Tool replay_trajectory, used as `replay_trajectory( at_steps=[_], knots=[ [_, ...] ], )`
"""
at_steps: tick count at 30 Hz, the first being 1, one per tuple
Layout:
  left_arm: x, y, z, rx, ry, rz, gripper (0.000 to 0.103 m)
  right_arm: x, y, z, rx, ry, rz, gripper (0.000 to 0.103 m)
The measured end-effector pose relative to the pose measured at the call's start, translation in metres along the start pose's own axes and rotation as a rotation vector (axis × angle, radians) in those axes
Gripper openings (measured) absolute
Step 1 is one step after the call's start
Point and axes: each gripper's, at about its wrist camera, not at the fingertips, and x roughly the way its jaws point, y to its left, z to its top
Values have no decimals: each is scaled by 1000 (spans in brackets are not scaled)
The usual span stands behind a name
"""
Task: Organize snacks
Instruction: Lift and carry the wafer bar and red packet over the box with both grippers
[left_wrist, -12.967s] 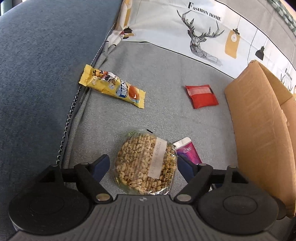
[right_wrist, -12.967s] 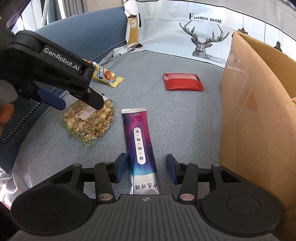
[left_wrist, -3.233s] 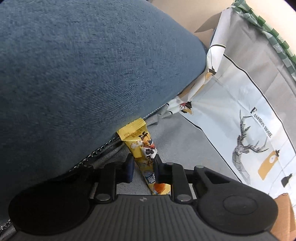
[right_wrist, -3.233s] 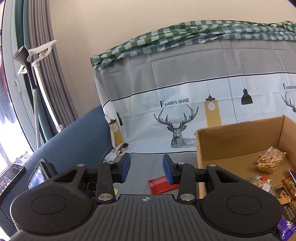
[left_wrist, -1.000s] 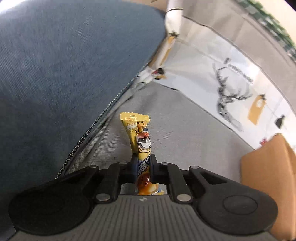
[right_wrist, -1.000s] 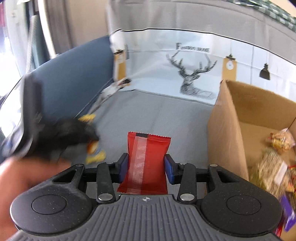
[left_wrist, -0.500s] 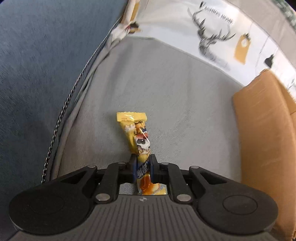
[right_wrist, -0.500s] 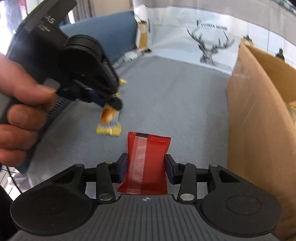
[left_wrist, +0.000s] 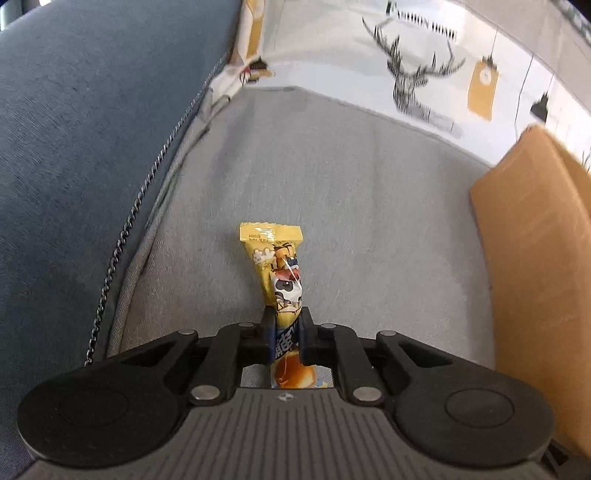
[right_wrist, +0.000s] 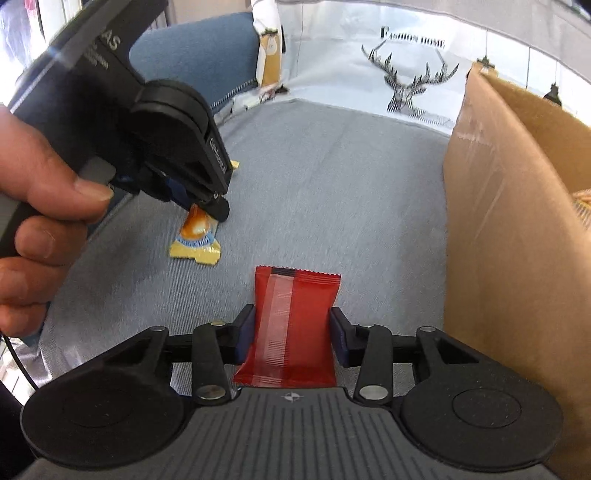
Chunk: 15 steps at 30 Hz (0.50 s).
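Observation:
My left gripper (left_wrist: 286, 334) is shut on a yellow snack bar (left_wrist: 281, 273) and holds it above the grey sofa seat (left_wrist: 332, 177). In the right wrist view the left gripper (right_wrist: 207, 205) shows at the left with the yellow snack bar (right_wrist: 197, 240) hanging from it. My right gripper (right_wrist: 292, 338) is shut on a flat red packet (right_wrist: 293, 325), held above the seat. The cardboard box (right_wrist: 509, 206) stands to the right of both grippers, and it also shows in the left wrist view (left_wrist: 535, 251).
A blue sofa armrest (left_wrist: 85, 140) rises on the left. A white cloth with a deer print (right_wrist: 406, 74) covers the sofa back. Snack bags (right_wrist: 581, 201) lie inside the box. The person's hand (right_wrist: 40, 192) holds the left gripper.
Both grippers have kept hold of their packets. The left gripper has drawn nearer to the right camera, and the box looms a little larger on the right.

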Motion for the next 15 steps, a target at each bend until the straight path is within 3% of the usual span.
replay_trajectory(
  at_steps=[5,15],
  knots=[
    [-20,-1,6,-29,-99,-24,11,-23,-1,2,-6,-89,3,44],
    [-85,-27,8,-17,-408,-100,11,-130,-41,46,20,-437,-74,44]
  ],
)
